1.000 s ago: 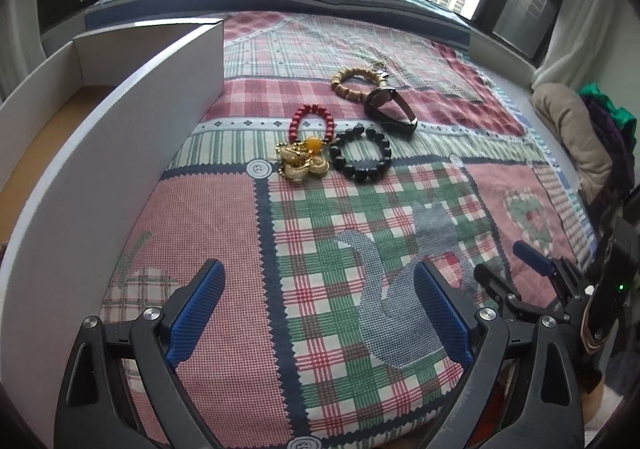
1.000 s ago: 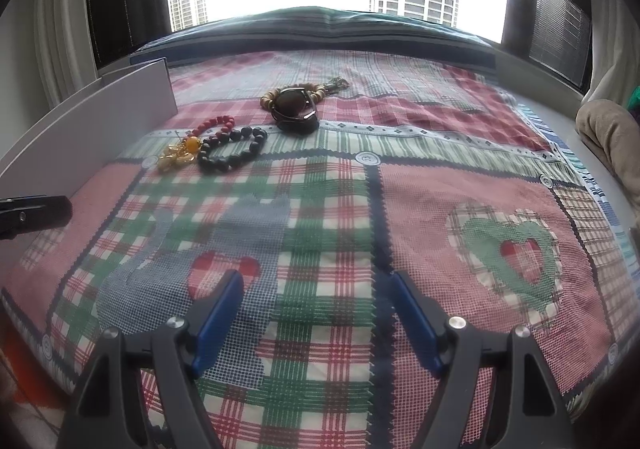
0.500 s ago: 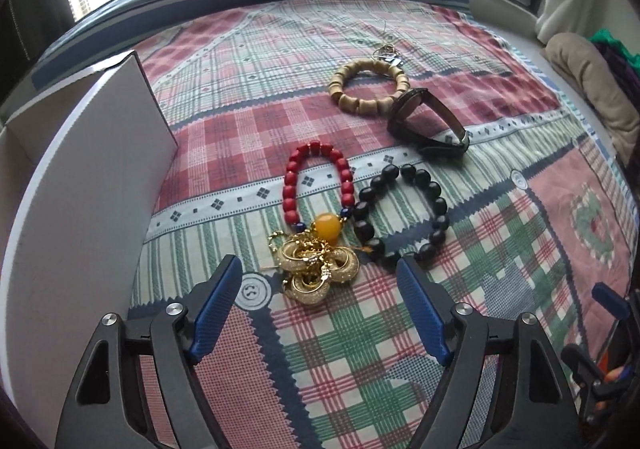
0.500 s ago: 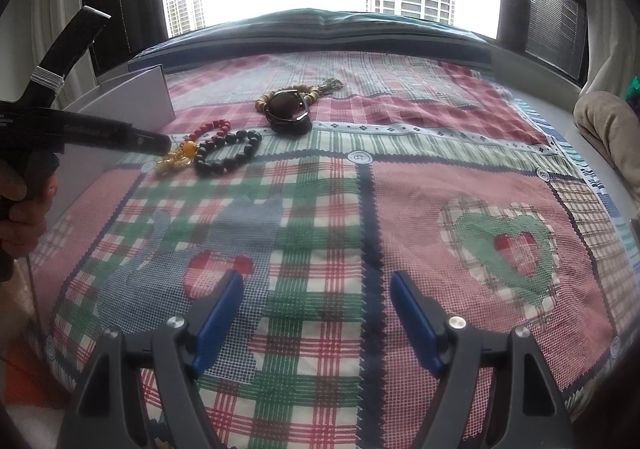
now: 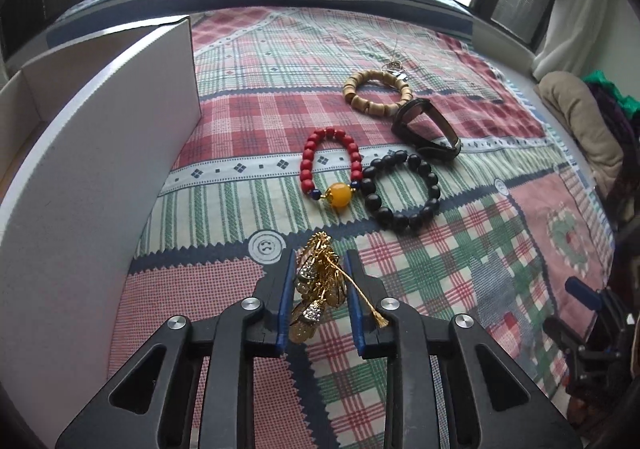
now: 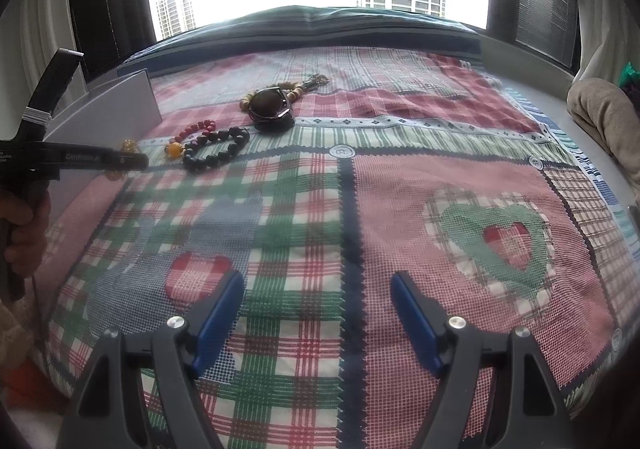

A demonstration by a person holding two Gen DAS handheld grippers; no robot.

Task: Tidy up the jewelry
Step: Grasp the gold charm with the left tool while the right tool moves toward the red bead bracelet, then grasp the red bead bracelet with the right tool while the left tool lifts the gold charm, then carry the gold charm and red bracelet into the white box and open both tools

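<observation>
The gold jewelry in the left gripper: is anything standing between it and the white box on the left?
Only the white box itself: its near wall rises beside the left gripper, so the gold jewelry must go over it. Nothing else visible intervenes.

Bracelets point(image 5: 402, 195) on patchwork-quilted bed point(image 5: 460, 273)

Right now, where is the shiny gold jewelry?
In the left wrist view the gold jewelry is pinched in the left gripper, just nearer the camera than the red bead bracelet, with the white box to its left.
</observation>
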